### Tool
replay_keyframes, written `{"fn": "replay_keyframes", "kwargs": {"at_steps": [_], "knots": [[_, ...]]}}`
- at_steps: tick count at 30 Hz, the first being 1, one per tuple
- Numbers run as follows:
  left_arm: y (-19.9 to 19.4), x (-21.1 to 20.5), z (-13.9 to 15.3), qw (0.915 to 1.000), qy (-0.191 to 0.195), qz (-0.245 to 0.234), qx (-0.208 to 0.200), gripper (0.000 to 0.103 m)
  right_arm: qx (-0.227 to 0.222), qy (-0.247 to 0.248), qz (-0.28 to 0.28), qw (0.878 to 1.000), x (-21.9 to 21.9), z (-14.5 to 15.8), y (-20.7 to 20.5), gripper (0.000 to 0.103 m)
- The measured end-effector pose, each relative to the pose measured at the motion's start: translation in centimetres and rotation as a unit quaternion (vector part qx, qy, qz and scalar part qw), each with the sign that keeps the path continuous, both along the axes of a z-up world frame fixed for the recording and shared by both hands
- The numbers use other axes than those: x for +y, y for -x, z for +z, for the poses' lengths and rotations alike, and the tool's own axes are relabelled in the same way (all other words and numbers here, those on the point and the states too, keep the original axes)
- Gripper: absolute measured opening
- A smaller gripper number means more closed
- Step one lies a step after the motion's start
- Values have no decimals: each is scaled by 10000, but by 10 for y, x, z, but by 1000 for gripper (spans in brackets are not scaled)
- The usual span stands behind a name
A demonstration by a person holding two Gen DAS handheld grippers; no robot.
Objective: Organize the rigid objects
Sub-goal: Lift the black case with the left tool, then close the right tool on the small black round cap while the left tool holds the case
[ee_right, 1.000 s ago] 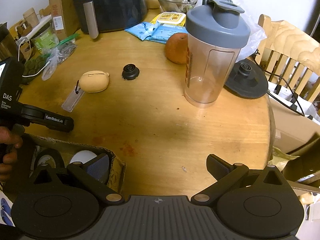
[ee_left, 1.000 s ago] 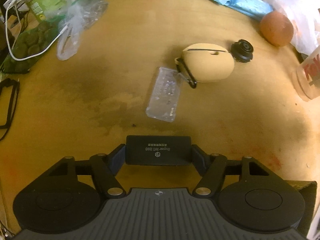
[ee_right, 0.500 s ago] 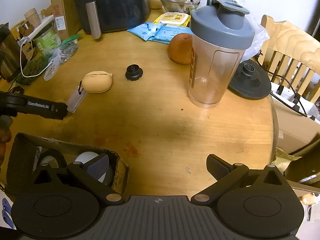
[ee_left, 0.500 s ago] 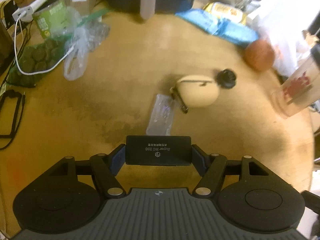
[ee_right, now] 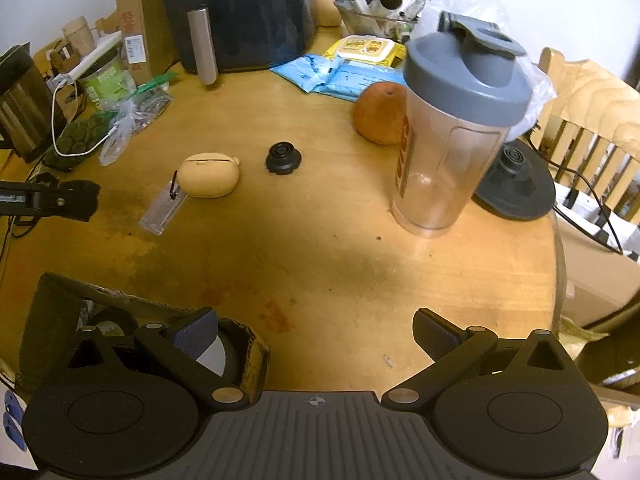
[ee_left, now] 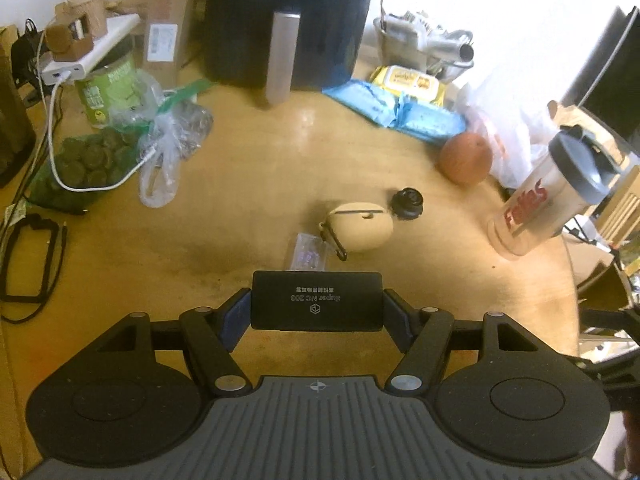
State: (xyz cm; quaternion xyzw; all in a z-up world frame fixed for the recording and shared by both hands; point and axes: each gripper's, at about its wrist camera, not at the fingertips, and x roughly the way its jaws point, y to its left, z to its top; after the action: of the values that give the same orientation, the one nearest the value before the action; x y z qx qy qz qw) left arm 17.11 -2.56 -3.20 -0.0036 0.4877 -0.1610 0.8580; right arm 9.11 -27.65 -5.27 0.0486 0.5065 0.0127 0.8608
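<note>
The left tool point(ee_left: 316, 314) is clamped on a flat black box point(ee_left: 316, 300), its pads pressing the two short ends, so the box's long axis runs straight across between the fingers, from nine to three o'clock, with its printed face (the lettering reads upside down in the left wrist view) turned up toward the camera. The box is held clear above the round wooden worktop point(ee_left: 240, 208). Just past it at twelve o'clock lies a clear plastic tag point(ee_left: 306, 257), clipped to a tan rounded case point(ee_left: 360, 226) at about one o'clock, and a small black knob point(ee_left: 407, 203) sits just beside the case, farther on. Toward two o'clock stand an orange fruit point(ee_left: 466, 158) and a clear shaker bottle point(ee_left: 548, 196) with a grey lid. At ten o'clock lie crumpled plastic bags point(ee_left: 168, 140) and a white cable point(ee_left: 56, 152), with a black air fryer point(ee_left: 288, 20) at twelve at the far edge. The right tool point(ee_right: 316, 336) hangs with its jaws wide apart and nothing between them, over the near edge of the worktop; at its eight o'clock an open cardboard box point(ee_right: 252, 356) holds round things that I cannot make out.
</note>
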Motion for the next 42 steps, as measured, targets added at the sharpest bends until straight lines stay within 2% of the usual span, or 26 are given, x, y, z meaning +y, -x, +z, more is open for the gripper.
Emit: {"fn": "replay_keyframes", "kwargs": {"at_steps": [14, 28, 42], "knots": [[32, 33, 26, 9995, 71, 70, -312, 68, -205, 21, 598, 9980, 16, 3, -29, 103], [52, 57, 32, 9983, 162, 488, -276, 68, -467, 81, 905, 9948, 31, 0, -76, 103], [68, 77, 31, 9966, 211, 779, -166, 68, -665, 131, 1049, 9922, 36, -31, -124, 101]]}}
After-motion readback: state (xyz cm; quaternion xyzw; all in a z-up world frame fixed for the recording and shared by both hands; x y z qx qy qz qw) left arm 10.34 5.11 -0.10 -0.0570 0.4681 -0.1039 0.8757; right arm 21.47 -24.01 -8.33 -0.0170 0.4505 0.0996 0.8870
